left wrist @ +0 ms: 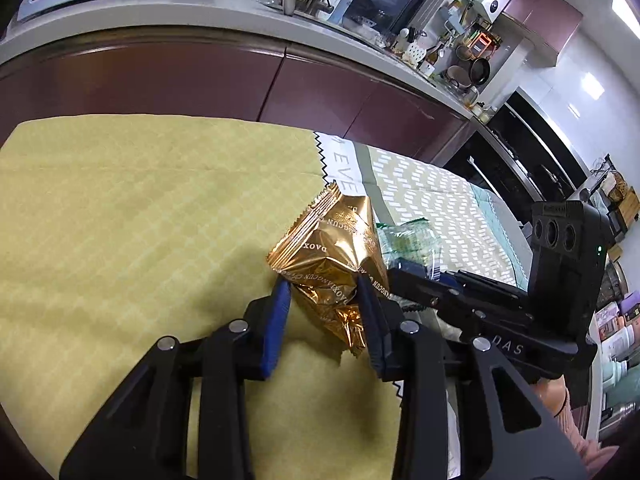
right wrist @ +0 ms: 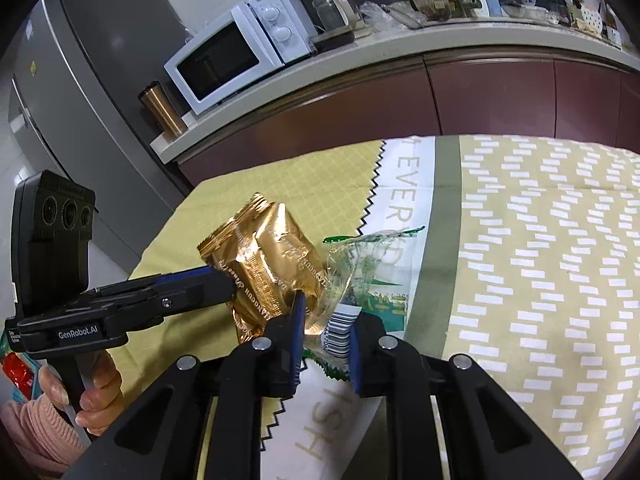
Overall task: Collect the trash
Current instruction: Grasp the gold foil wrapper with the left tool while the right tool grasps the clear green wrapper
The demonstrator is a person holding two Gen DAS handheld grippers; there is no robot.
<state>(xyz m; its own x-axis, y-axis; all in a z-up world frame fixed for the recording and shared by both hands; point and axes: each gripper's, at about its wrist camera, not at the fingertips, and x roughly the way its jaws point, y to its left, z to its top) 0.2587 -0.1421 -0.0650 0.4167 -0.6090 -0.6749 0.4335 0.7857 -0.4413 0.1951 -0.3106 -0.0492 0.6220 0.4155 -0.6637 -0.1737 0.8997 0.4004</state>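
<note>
Left gripper (left wrist: 324, 284) has the gold wrapper (left wrist: 332, 256) between its fingers (left wrist: 278, 308); both blue pads press the crumpled lower half, so it's a real grip, fingers narrow. The wrapper sticks up and forward out of the fingertips, crimped seal on top, long axis roughly along the fingers, tilted away.

Right gripper (right wrist: 326, 316) is pinched on the clear wrapper (right wrist: 352, 264) with the green print and barcode. Fingers nearly together, thin film caught between the pads; the film fans out ahead of the tips and slightly to their right.

The two wrappers are touching: the gold one overlaps the left edge of the clear one as seen from the right wrist, just ahead-left of the right fingers. The grippers cross close there, the left one coming in side-on from the right gripper's left.

Both pieces look lifted off the surface (left wrist: 120, 208), the yellow-green cloth with the patterned cloth (right wrist: 540, 240) beside it, though how far clear I can't tell.

No bin or bag in either view, so which way to carry is unknown. Judgement: both pickups done, next is transport. Watch point: the hands are tight together, so separate sideways before moving or one wrapper drags the other loose. Thin film in the right fingers is the weaker hold.

Hand (right wrist: 96, 392) on the left handle, pink sleeve, at the edge of the right view.
</note>
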